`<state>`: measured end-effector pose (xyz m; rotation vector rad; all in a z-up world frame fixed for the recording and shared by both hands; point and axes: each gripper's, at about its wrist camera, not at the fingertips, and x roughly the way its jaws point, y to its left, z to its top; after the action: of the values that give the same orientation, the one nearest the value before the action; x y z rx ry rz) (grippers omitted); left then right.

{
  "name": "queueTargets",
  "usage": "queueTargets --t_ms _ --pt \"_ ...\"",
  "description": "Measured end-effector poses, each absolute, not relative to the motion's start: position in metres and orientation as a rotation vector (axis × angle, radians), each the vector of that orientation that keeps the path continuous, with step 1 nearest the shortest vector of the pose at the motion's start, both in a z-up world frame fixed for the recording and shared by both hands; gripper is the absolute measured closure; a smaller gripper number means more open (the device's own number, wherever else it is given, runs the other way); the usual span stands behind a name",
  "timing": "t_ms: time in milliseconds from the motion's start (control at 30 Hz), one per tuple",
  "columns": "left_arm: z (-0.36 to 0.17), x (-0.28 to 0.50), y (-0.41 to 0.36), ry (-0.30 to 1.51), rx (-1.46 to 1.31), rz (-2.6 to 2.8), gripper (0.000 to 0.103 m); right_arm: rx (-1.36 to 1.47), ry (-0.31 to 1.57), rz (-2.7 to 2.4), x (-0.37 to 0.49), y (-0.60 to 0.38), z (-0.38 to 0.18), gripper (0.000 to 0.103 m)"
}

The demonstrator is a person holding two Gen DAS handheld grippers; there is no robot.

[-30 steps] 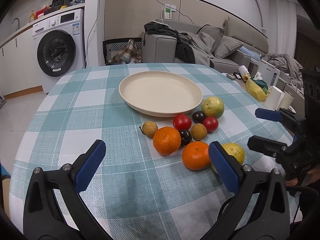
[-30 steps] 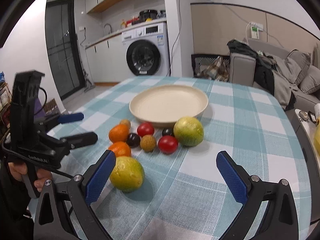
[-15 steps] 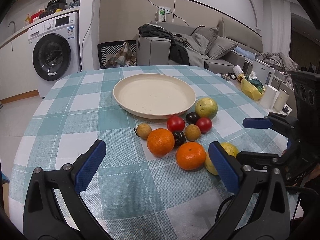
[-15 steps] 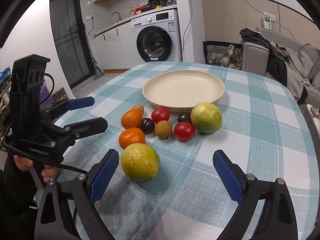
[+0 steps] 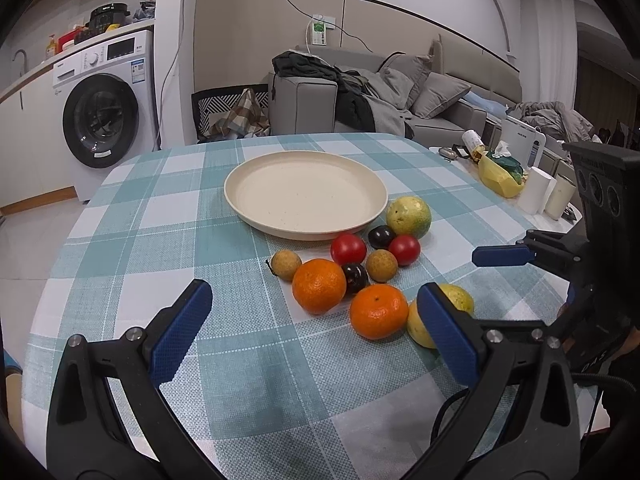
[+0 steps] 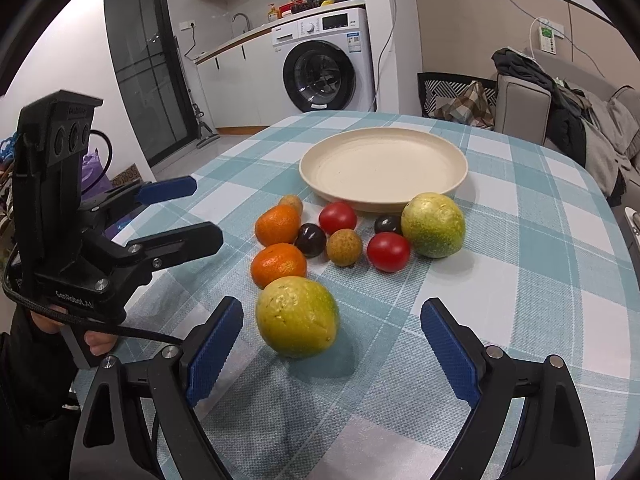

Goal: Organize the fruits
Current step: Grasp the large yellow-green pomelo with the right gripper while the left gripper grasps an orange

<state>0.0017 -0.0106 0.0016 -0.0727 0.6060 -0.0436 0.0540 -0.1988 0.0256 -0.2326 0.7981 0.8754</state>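
An empty cream plate (image 5: 306, 196) (image 6: 382, 168) sits mid-table. In front of it lies a cluster of fruit: two oranges (image 5: 319, 286) (image 6: 279, 265), two red tomatoes (image 5: 348, 249), two dark plums (image 5: 355, 276), two brown longans (image 5: 286, 265) and a yellow-green citrus (image 5: 409, 216). A second yellow-green citrus (image 6: 297, 316) lies nearest the right gripper (image 6: 332, 344), just ahead of its open jaws and nearer the left finger. The left gripper (image 5: 314, 330) is open and empty, just short of the oranges. Each gripper shows in the other's view.
The round table has a teal checked cloth (image 5: 160, 240). A washing machine (image 5: 108, 108) stands at the back left, a sofa (image 5: 400, 108) behind. A side surface on the right holds a yellow bag (image 5: 498, 174) and paper rolls (image 5: 538, 190).
Both grippers have moved forward toward the fruit. The right gripper has closed in on the near citrus, which now looks larger. Both stay open; no fruit has moved.
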Motion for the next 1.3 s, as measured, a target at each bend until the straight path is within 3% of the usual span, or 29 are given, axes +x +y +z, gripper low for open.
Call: queueTargets --t_ms 167,533,733,833,1000,1233,1300 --pt "0.001 0.001 -0.011 0.62 -0.08 -0.075 0.001 -0.252 0.831 0.89 0.054 -0.19 0.019 0.013" --pt "-0.008 0.01 -0.014 0.678 -0.084 -0.084 0.001 -0.269 0.921 0.917 0.057 -0.173 0.003 0.052" --pt "-0.017 0.018 -0.015 0.729 -0.124 -0.097 0.002 -0.258 0.882 0.886 0.056 -0.18 0.008 0.053" --pt "-0.021 0.023 -0.021 0.753 -0.132 -0.127 0.008 -0.243 0.867 0.85 0.062 -0.191 0.014 0.053" --pt "-0.031 0.034 -0.032 0.814 -0.136 -0.166 0.033 -0.193 0.852 0.806 0.075 -0.208 0.025 0.053" --pt "-0.039 0.047 -0.042 0.842 -0.137 -0.192 0.041 -0.183 0.855 0.788 0.08 -0.214 0.026 0.053" --pt "-0.039 0.051 -0.044 0.851 -0.135 -0.201 0.054 -0.187 0.858 0.788 0.08 -0.214 0.025 0.053"
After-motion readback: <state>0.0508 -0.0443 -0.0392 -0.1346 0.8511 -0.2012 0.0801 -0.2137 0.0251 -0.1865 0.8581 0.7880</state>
